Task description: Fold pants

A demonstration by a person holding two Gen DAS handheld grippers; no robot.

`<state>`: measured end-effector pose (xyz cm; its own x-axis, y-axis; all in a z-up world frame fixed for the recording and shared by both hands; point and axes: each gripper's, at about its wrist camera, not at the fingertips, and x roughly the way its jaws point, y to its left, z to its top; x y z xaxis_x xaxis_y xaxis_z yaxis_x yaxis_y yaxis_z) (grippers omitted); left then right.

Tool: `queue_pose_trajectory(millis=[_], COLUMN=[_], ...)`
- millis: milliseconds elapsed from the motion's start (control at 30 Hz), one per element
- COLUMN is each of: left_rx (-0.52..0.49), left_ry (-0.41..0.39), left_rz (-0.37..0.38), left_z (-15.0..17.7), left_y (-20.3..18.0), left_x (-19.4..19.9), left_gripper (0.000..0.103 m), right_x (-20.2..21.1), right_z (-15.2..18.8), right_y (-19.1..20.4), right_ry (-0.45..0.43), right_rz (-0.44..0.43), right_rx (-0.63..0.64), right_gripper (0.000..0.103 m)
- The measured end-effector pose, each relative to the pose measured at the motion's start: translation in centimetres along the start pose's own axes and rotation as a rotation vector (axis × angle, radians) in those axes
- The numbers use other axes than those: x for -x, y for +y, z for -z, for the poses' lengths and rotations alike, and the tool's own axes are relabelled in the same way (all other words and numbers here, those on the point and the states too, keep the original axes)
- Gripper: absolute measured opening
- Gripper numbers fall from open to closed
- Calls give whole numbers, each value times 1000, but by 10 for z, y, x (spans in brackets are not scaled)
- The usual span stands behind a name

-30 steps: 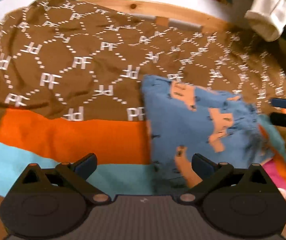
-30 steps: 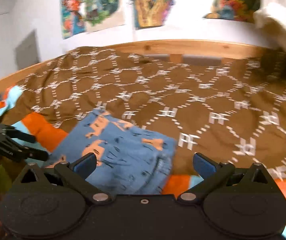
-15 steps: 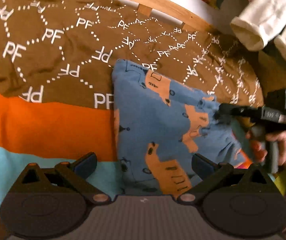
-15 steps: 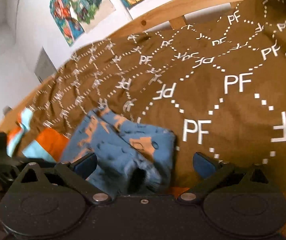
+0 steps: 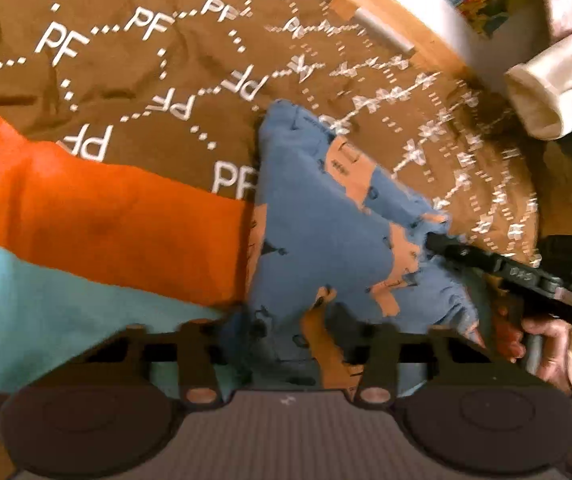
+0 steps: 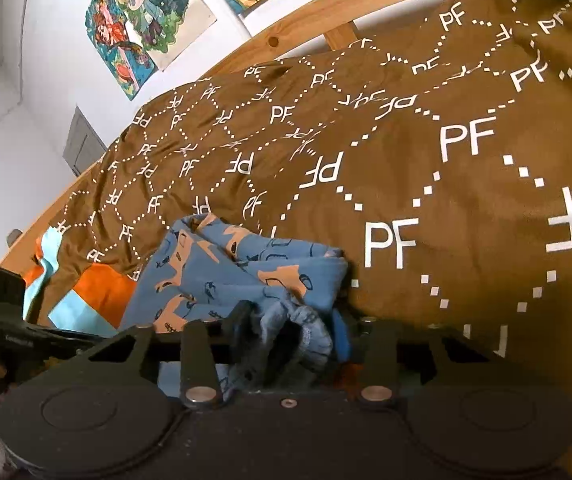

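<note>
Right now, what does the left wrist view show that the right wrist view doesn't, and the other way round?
Only the left wrist view shows the right claw from outside, its tips on the blue pants, and the cream folded cloth beyond the bed.

Only the right wrist view shows the wall posters and the gathered hem of the pants bunched between the right claw's fingers.

Both show the pants lying on the brown PF blanket, with the orange and turquoise blanket beside them.

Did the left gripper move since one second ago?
Yes. The left gripper came forward and right, off the orange stripe toward the pants, and its fingers have closed on the near edge.
</note>
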<state>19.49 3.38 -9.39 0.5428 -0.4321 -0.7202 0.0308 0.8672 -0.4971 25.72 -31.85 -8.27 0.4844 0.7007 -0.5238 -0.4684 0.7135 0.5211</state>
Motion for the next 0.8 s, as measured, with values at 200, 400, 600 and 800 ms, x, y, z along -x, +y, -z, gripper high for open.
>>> queue_pose_trajectory(millis=[200,400,600,800], left_rx=[-111,-196,-239,-232], left_ry=[-13,-39,-62,-86], left_rz=[-154,-276,-310,-305], left_z=[4,11,17,22], left_y=[-32,-62,-74,-73], left_x=[7,9,12,15], left_gripper=[21,17,17,16], right_x=[4,6,10,12], right_z=[4,18,28,34], right_y=[23,70,82,97], right_ry=[-30,-67,-111,-123], right_rz=[98,265,316,354], right_rx=[83,356,434,534], right_gripper=[28,25,23,23])
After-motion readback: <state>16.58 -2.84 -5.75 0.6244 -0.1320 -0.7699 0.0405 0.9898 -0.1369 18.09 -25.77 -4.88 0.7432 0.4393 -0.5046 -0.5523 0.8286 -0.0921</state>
